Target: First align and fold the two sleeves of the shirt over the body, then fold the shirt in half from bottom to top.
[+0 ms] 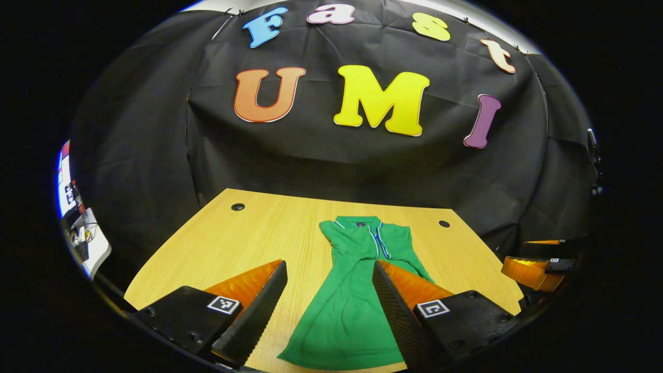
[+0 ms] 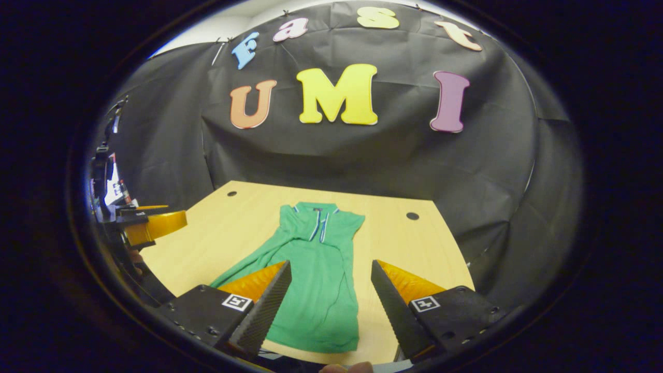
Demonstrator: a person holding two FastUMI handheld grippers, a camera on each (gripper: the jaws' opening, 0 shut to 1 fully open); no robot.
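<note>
A green polo shirt (image 1: 352, 300) lies flat on the wooden table (image 1: 259, 238), collar at the far end, hem toward me, with both sleeves folded in over the body. In the right gripper view the same shirt (image 2: 316, 280) runs up the table's middle. My left gripper (image 1: 329, 305) hovers open above the hem, nothing between its fingers. My right gripper (image 2: 331, 305) is open too, over the shirt's lower half. The right gripper (image 1: 538, 269) also shows at the right edge of the left gripper view, and the left gripper (image 2: 150, 225) shows at the left of the right gripper view.
The table (image 2: 404, 243) has two small round holes (image 1: 238, 206) (image 1: 444, 224) near its far corners. Black cloth hangs close behind it. Some equipment (image 1: 77, 228) stands off the table's left side.
</note>
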